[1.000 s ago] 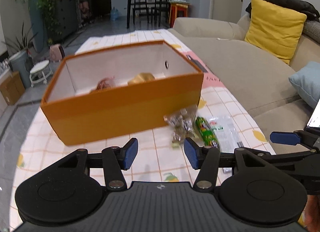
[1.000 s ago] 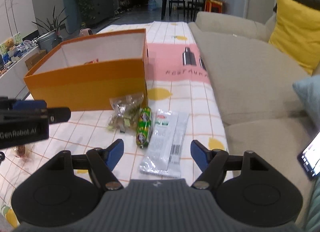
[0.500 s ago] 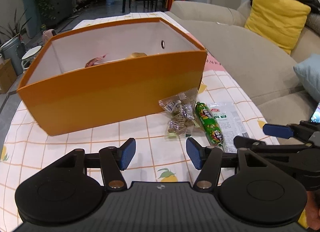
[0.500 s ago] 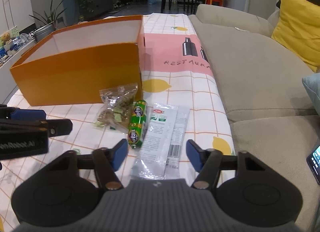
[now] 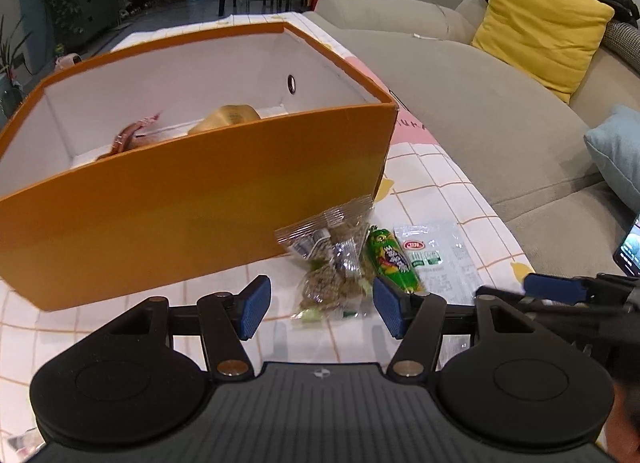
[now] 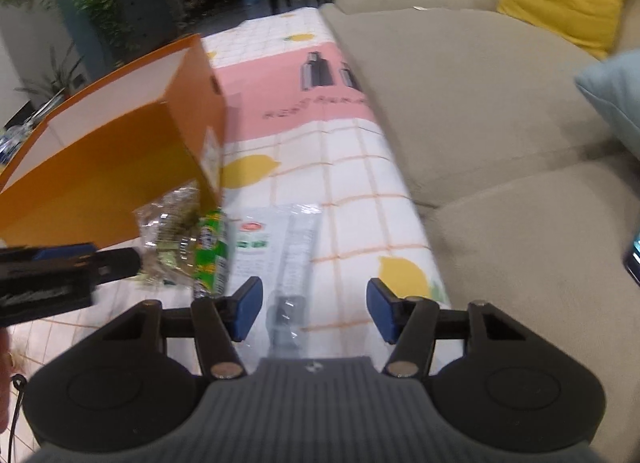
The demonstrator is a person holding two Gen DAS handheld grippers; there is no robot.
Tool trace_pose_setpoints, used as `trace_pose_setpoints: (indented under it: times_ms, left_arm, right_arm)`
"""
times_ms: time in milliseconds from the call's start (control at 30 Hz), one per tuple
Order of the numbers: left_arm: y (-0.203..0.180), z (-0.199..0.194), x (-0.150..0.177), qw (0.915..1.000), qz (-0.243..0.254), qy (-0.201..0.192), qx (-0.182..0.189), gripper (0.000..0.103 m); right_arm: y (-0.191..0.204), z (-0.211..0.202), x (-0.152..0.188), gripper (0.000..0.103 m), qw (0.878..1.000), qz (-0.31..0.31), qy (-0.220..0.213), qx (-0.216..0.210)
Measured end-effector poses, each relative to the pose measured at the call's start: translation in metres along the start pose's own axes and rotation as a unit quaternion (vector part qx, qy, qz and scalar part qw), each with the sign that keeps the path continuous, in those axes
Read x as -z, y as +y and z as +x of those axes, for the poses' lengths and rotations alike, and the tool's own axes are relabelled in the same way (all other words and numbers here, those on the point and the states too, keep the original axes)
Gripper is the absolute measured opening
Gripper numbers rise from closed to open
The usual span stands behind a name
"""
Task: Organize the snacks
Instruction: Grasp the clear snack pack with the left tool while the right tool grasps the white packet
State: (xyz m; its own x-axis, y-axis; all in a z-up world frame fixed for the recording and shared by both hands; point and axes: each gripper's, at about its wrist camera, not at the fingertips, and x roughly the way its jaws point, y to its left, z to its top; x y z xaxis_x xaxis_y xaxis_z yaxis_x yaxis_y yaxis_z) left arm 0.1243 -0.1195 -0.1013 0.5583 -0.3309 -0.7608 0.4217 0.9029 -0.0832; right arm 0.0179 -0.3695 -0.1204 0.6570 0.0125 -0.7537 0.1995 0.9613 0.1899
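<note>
Three snacks left outside the orange box (image 5: 192, 199)

A clear nut packet (image 5: 332, 263), green roll (image 5: 394, 259) and white sachet (image 5: 436, 259) lie on the counter (image 5: 432, 183) beside the box, where two snacks are already stowed. Both claws, left (image 5: 320, 309) and right (image 6: 316, 311), are spread, nothing pinched.

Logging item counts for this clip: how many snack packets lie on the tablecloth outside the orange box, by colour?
Clear packet of greenish-brown snacks: 1
Green tube-shaped packet: 1
Clear and white flat packet: 1
Total: 3

At least two more items sit inside the orange box, not counted here.
</note>
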Motion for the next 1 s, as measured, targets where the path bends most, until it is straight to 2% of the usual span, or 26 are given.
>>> trace_pose_setpoints:
  times_ms: [233, 500, 600, 767, 833, 900, 1000]
  left_arm:
    - [0.002, 0.020, -0.012, 0.9994, -0.033, 0.007, 0.012, 0.069]
    - [0.001, 0.041, -0.014, 0.9986, -0.037, 0.037, -0.005, 0.068]
    - [0.002, 0.043, -0.012, 0.9983, -0.035, 0.045, -0.008, 0.062]
    - [0.002, 0.039, -0.009, 0.9982, -0.028, 0.052, -0.009, 0.055]
    - [0.003, 0.036, -0.007, 0.9980, -0.026, 0.056, -0.012, 0.053]
    - [0.003, 0.033, -0.005, 0.9978, -0.025, 0.060, -0.016, 0.052]
    - [0.003, 0.026, 0.001, 0.9974, -0.020, 0.065, -0.024, 0.052]
  right_arm:
    - [0.019, 0.023, -0.002, 0.056, 1.000, -0.022, 0.008, -0.010]
    - [0.029, 0.035, -0.004, 0.059, 0.999, -0.042, 0.010, -0.008]
    - [0.036, 0.039, -0.004, 0.064, 0.998, -0.062, 0.007, -0.001]
    - [0.047, 0.041, 0.000, 0.066, 0.994, -0.108, 0.008, 0.013]
    - [0.047, 0.041, 0.001, 0.065, 0.994, -0.109, 0.009, 0.013]
    - [0.047, 0.040, 0.000, 0.057, 0.994, -0.111, 0.009, 0.017]
    - [0.047, 0.038, 0.001, 0.053, 0.994, -0.112, 0.010, 0.015]
